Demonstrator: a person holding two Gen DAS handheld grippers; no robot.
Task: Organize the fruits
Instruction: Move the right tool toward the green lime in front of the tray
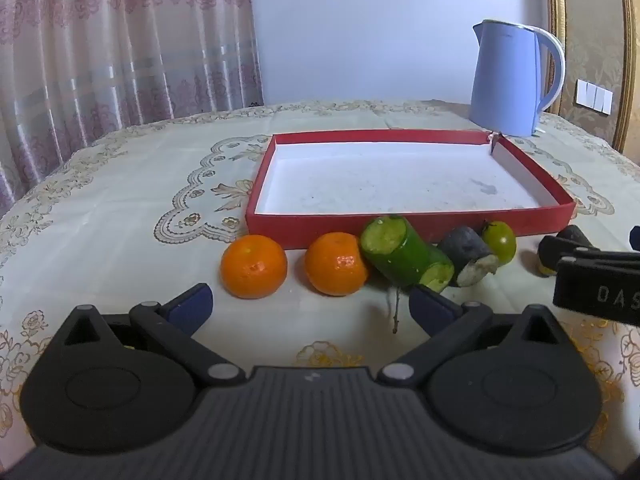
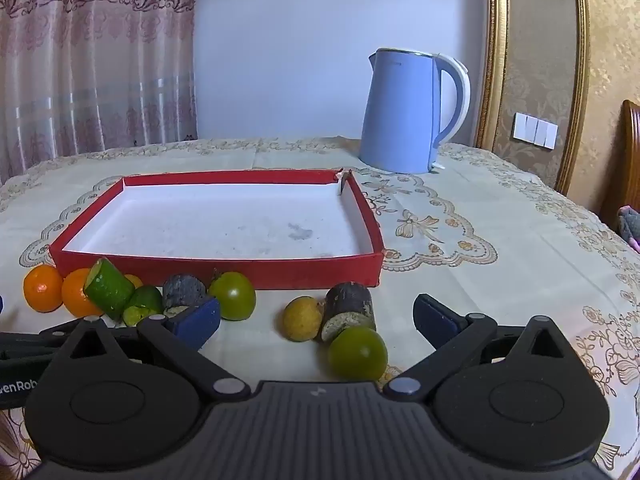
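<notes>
Lace tablecloth (image 2: 480, 208), kettle (image 2: 404, 112) at the back, and the red tray (image 2: 216, 270) has nothing in it, so sorting hasn't started imo. All the fruit (image 1: 254, 266) sits lined up along the tray's near wall. Left gripper (image 1: 312, 304) and right gripper (image 2: 316, 320) both spread wide, holding nothing; next, close on one piece and lift it over that wall.

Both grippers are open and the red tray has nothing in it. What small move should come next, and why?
Probably ease the right gripper forward and down around the green round fruit nearest it. Its jaws stand wide and hold nothing, that fruit lies loose on the tablecloth between the fingers' lines, and the red tray just behind is bare. The left gripper could take an orange after.
</notes>
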